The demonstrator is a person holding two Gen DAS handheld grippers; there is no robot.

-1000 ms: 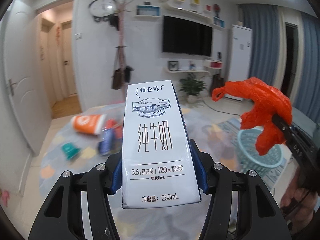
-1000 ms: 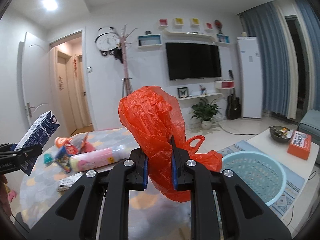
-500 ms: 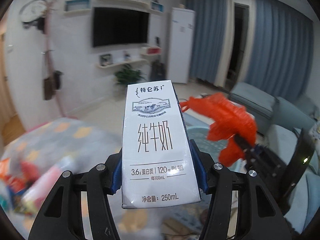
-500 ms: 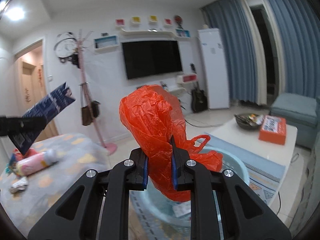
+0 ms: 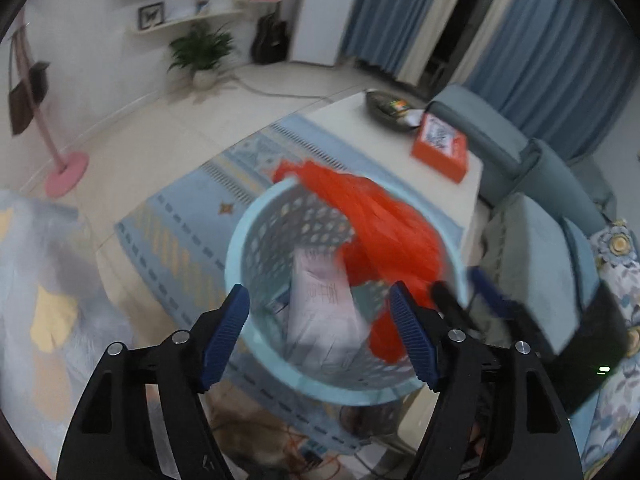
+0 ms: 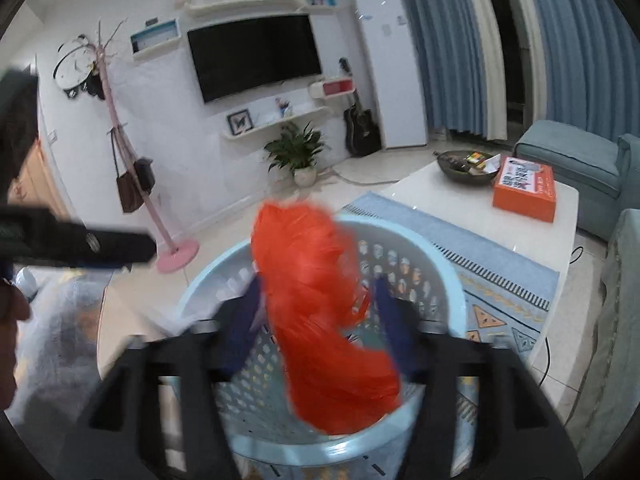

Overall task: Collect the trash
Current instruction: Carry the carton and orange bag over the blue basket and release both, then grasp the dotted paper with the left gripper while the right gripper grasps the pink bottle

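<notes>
Over the pale blue laundry-style basket (image 5: 240,248), the left gripper (image 5: 320,336) hangs with its jaws spread wide and nothing between them, positioned directly above the opening so that anything let go lands inside. Below it a white milk carton (image 5: 320,304) lies blurred inside the basket, apparently mid-drop. Alongside, the right gripper (image 6: 316,320) also has its jaws parted, and the orange plastic bag (image 6: 320,312) sits loose between them over the basket's (image 6: 400,240) mouth, seemingly released and falling. Both pieces of trash thus appear delivered together. Beyond the basket lie a blue patterned rug (image 6: 500,256), a white tabletop (image 6: 460,208) carrying an orange box (image 6: 524,192), and the wall-mounted television (image 6: 256,56).
</notes>
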